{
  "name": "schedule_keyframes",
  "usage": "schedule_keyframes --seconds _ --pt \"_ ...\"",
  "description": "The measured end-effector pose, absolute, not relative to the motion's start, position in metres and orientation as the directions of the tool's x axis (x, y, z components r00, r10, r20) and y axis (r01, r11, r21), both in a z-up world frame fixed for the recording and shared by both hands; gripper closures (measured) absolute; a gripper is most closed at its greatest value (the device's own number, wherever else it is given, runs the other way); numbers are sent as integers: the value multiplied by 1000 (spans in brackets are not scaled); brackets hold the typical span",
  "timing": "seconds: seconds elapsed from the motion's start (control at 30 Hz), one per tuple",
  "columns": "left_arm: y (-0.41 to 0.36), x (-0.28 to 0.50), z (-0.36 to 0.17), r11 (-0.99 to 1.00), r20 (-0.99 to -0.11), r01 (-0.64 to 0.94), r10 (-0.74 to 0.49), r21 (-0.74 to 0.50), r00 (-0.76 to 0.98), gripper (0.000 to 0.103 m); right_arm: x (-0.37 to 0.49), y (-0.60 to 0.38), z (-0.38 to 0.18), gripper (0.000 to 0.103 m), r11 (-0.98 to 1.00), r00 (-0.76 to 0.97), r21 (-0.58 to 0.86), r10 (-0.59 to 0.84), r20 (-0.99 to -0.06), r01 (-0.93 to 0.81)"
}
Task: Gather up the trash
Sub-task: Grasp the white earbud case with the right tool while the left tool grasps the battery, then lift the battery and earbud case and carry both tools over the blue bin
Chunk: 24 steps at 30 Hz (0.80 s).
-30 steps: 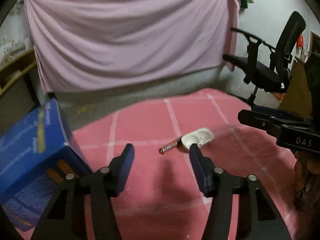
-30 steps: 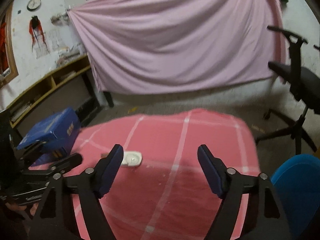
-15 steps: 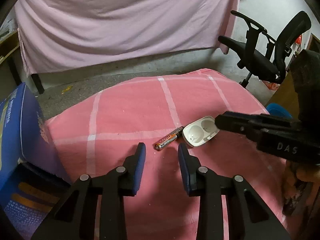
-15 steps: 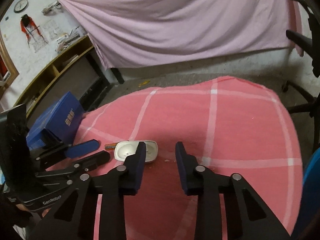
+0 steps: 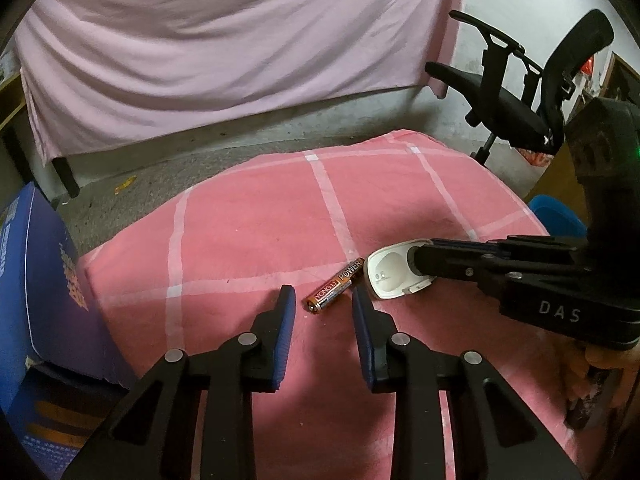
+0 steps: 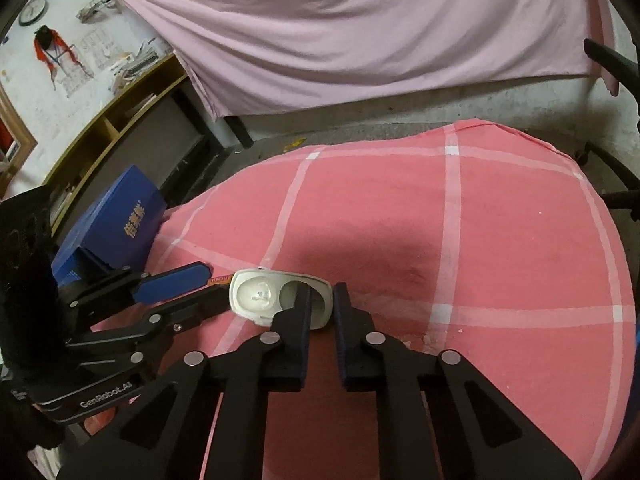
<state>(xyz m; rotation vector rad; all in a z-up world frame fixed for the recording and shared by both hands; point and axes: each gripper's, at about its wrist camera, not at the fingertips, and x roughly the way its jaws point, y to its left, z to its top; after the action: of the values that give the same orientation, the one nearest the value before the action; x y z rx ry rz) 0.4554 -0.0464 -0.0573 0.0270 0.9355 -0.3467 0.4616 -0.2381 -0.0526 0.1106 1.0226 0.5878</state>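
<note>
Pink checked worktop (image 5: 248,216), battery (image 5: 335,289) just ahead of left gripper (image 5: 322,305), jaws closing, nothing pinched, right wrist view, right gripper (image 6: 321,300) jaws clamped on white plastic tray (image 6: 256,294) rim.

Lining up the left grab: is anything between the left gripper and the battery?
Nothing visible. The brown-and-black cylindrical battery lies on bare pink cloth just ahead of the left gripper; the white plastic tray sits beside it.

Matt pink checked cloth (image 5: 248,240) covers the table; white tray (image 6: 256,294) — smooth, slightly glossy plastic; battery (image 5: 335,286) — shiny printed wrap; blue box (image 6: 116,224) of smooth card; backdrop sheet (image 5: 224,52) of creased matt fabric.
</note>
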Motion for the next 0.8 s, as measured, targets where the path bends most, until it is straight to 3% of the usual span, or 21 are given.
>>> schedule_keyframes --seconds 0.43,0.8 --pt "-75 453 -67 914 -822 401 -181 62 540 96 449 -252 -38 97 865 470 327 486 -737 -381" --pt "-80 433 -65 950 -799 304 -129 70 587 96 424 -277 -18 97 854 569 353 519 -638 -383"
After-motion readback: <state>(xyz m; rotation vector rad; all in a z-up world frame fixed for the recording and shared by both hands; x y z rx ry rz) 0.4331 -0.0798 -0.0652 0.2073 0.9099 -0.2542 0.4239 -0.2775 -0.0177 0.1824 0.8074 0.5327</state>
